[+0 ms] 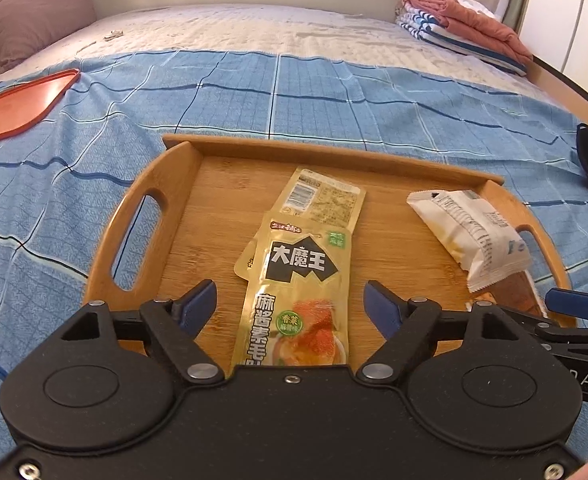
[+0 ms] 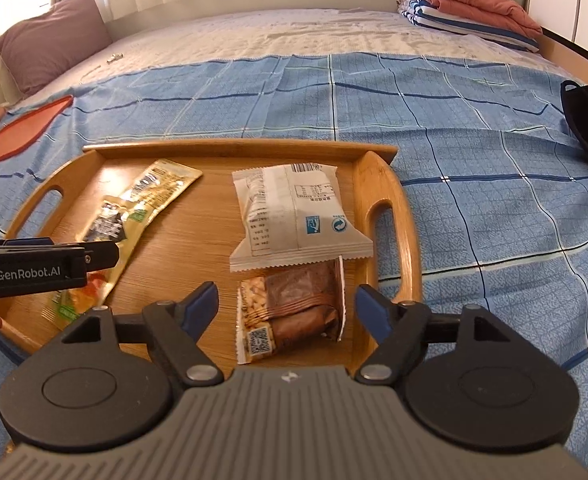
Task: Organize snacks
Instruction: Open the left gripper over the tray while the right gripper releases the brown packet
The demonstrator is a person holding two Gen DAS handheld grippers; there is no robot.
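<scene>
Both claws spread over the wooden tray, four snack packets already lying in it.

The left claw stands wide open astride the gold packet, which overlaps a second gold packet; its pads touch nothing. The right claw is equally spread around the brown snack bar, just below the white packet. The placing step looks finished. Next, I judge, both claws should lift clear of the tray on the bed without snagging wrappers.
</scene>
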